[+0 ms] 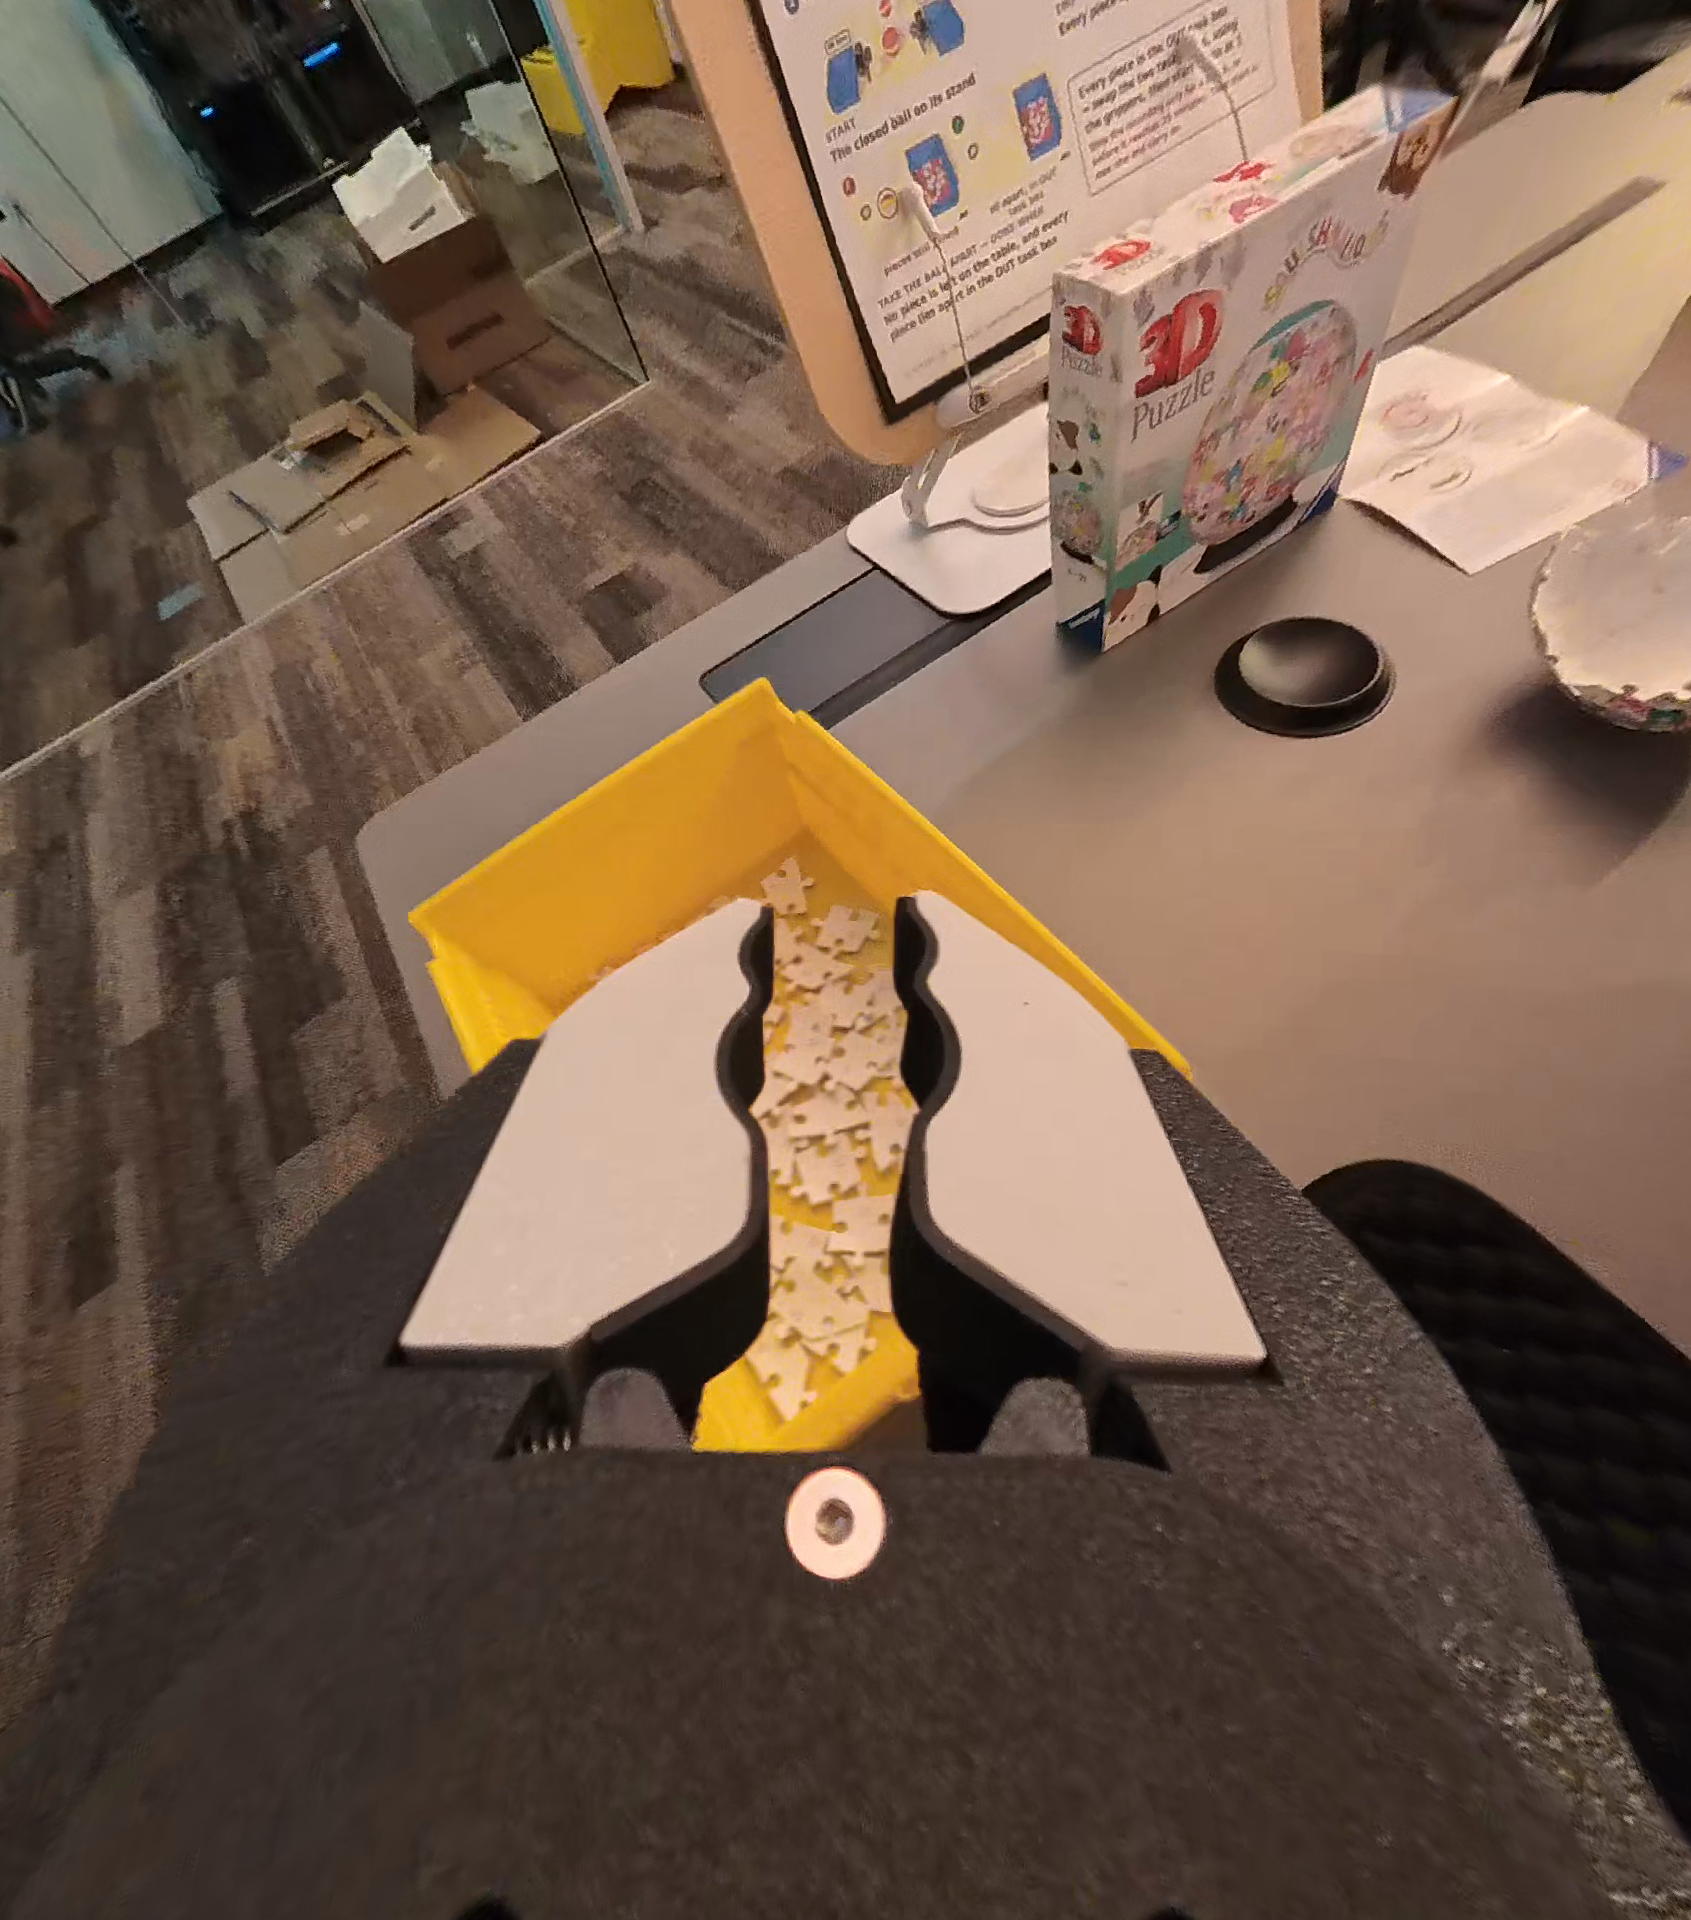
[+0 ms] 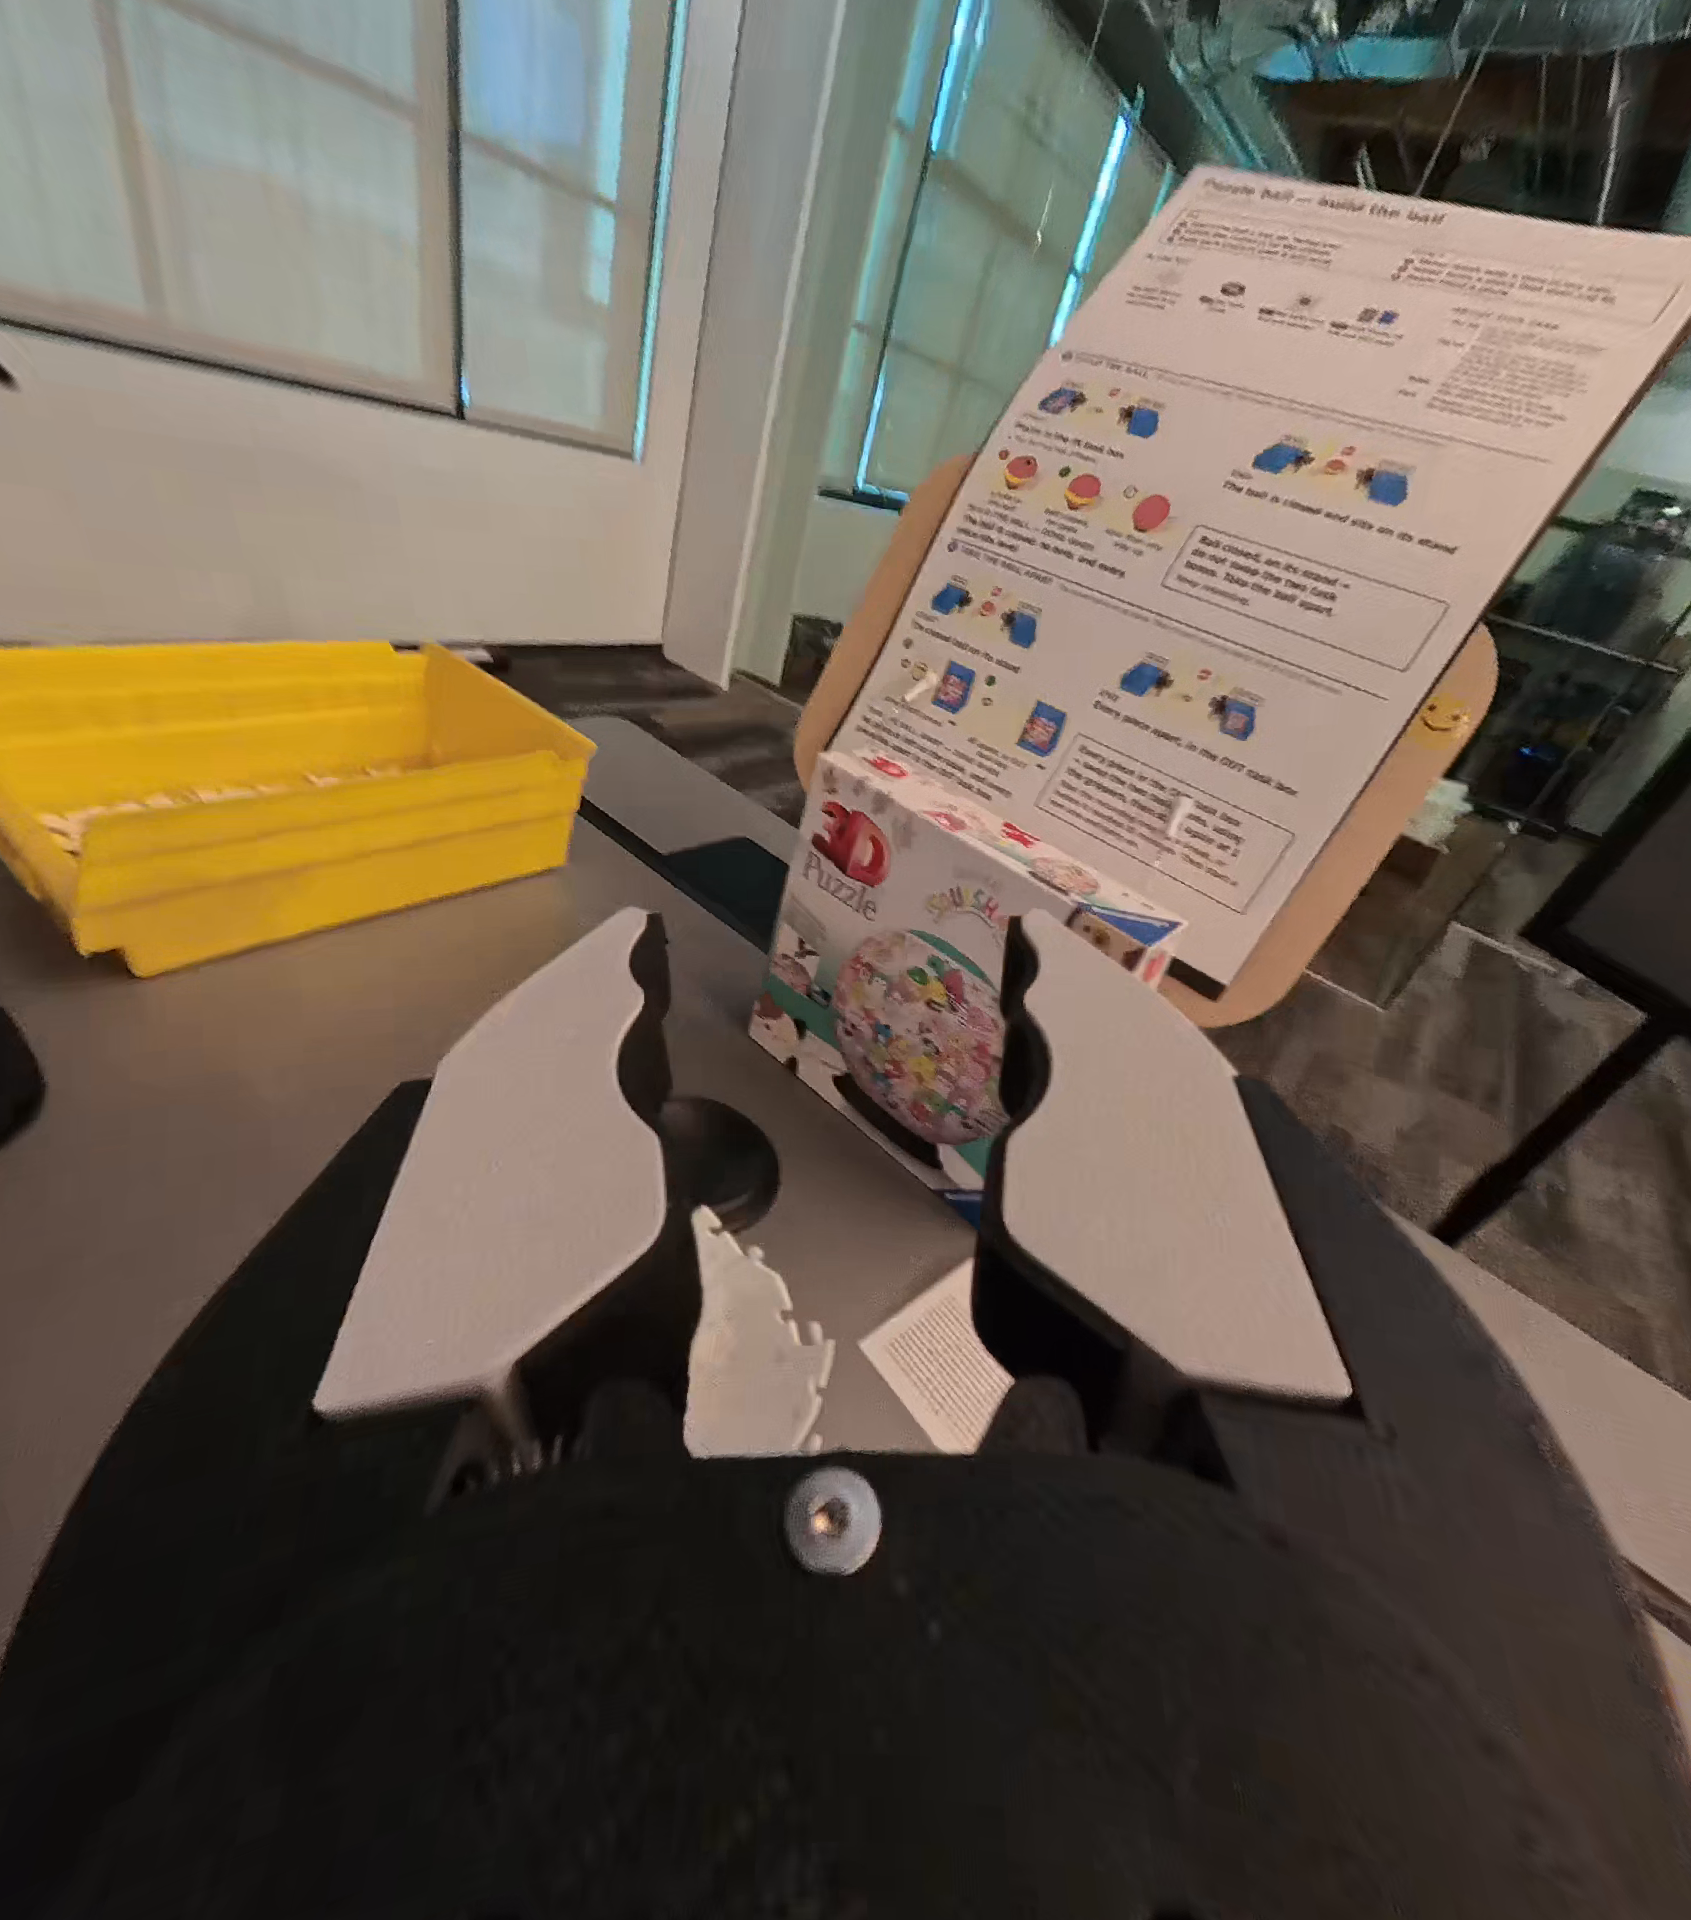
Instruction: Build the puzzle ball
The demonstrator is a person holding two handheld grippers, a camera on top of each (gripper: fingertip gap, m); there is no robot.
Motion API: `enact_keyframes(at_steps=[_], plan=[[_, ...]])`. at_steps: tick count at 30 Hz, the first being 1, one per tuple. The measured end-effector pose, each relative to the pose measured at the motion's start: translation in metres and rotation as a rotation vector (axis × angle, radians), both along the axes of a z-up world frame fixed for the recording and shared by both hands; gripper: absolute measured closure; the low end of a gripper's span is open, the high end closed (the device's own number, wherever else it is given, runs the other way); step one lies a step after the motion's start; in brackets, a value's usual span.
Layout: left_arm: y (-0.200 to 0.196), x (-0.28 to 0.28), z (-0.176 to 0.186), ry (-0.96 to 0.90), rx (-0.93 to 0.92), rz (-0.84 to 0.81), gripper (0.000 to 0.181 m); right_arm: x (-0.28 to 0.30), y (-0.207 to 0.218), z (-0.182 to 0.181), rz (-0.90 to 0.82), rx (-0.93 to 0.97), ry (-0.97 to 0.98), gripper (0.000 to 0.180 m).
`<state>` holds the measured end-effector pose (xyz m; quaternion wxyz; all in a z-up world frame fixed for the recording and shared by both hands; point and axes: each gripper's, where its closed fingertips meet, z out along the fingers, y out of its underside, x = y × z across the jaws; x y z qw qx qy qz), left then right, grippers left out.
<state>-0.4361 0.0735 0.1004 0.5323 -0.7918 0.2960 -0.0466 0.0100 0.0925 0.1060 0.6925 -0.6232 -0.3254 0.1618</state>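
My left gripper (image 1: 836,914) hovers over a yellow bin (image 1: 612,862) of loose white puzzle pieces (image 1: 830,1101). Its jaws stand a little apart with nothing between them. The half-built puzzle ball (image 1: 1672,623), a white bowl-shaped shell with a jagged rim, lies on the grey table at the far right. The black round stand (image 1: 1303,675) sits empty beside it. My right gripper (image 2: 833,930) is wide open above the table. A part of the white shell (image 2: 747,1351) shows low in the gap near its finger bases. The stand (image 2: 727,1143) is just beyond the shell.
The puzzle's box (image 1: 1225,384) stands upright behind the stand, also in the right wrist view (image 2: 924,987). A paper leaflet (image 1: 1506,457) lies beside it. An instruction board (image 2: 1236,540) leans at the table's back. The yellow bin (image 2: 249,800) is at the left. A black chair back (image 1: 1599,1455) is close. My left tips are about 45 centimetres from the half-built puzzle ball (image 1: 1672,623), my right tips only 20 centimetres.
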Motion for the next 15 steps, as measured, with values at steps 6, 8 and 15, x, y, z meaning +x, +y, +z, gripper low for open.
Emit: enact_keyframes(at_steps=[6,8,15], plan=[[-0.055,0.007,-0.021,0.007,0.064,0.06,0.164,0.031,-0.032,-0.023,-0.094,0.103,0.098,0.122],[-0.065,0.003,-0.02,0.005,0.04,0.097,0.163,0.046,-0.021,-0.04,-0.132,0.064,0.073,0.122],[-0.071,-0.013,-0.023,0.115,0.018,0.208,0.16,0.06,-0.002,-0.088,-0.099,-0.076,0.248,0.123]])
